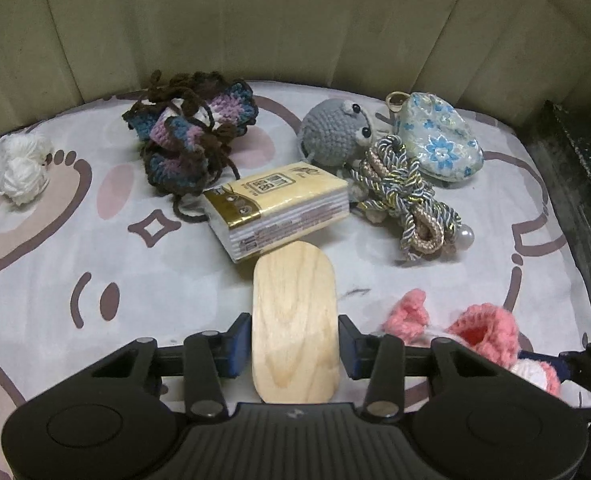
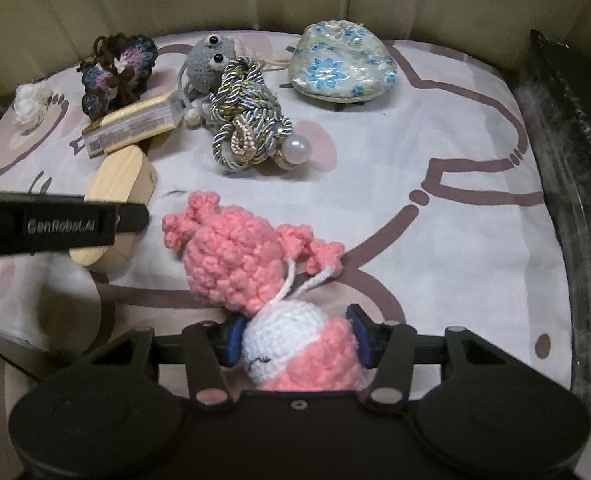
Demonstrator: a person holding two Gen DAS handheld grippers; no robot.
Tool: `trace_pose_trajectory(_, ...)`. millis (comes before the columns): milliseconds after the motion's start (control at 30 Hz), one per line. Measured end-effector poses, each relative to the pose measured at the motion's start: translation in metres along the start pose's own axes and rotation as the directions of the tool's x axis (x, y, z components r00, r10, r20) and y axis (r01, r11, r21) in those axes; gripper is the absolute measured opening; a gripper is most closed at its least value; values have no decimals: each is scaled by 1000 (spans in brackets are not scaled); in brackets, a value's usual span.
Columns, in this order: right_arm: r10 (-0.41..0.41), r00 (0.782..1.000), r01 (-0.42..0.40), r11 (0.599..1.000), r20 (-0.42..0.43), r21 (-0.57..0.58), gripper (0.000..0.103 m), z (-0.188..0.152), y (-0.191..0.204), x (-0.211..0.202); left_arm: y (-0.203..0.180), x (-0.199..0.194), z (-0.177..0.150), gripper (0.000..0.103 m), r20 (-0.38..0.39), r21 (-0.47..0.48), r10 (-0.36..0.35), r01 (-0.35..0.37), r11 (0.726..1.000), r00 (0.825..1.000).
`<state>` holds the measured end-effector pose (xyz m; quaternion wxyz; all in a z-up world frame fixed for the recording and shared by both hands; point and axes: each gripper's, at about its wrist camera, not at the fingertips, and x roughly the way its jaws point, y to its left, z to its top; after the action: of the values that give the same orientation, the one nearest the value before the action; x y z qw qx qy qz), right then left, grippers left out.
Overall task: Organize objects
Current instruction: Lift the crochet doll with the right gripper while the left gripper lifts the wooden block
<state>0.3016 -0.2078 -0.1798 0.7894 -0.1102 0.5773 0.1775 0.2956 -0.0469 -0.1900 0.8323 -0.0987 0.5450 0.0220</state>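
Right, both grippers are loaded. The left gripper point(image 1: 295, 354) has its jaws about halfway in, and they look pressed against the sides of the wooden block point(image 1: 295, 320), which lies on the printed cloth point(image 1: 135, 272) just short of the tissue pack point(image 1: 279, 210). The right gripper point(image 2: 297, 344) is pinched on the soft pink crochet doll point(image 2: 263, 280). My worry: smooth wood could slip out on the lift, and the doll's yarn may squash and sag, its dangling ears snagging the cord bundle point(image 2: 251, 136).
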Motion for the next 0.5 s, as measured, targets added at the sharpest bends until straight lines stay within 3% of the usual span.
trace_pose_trajectory(500,-40,986,14,987,164,159,51,-4,-21,-67,6,-71,-15,45,87,-37,8,-5,999,996)
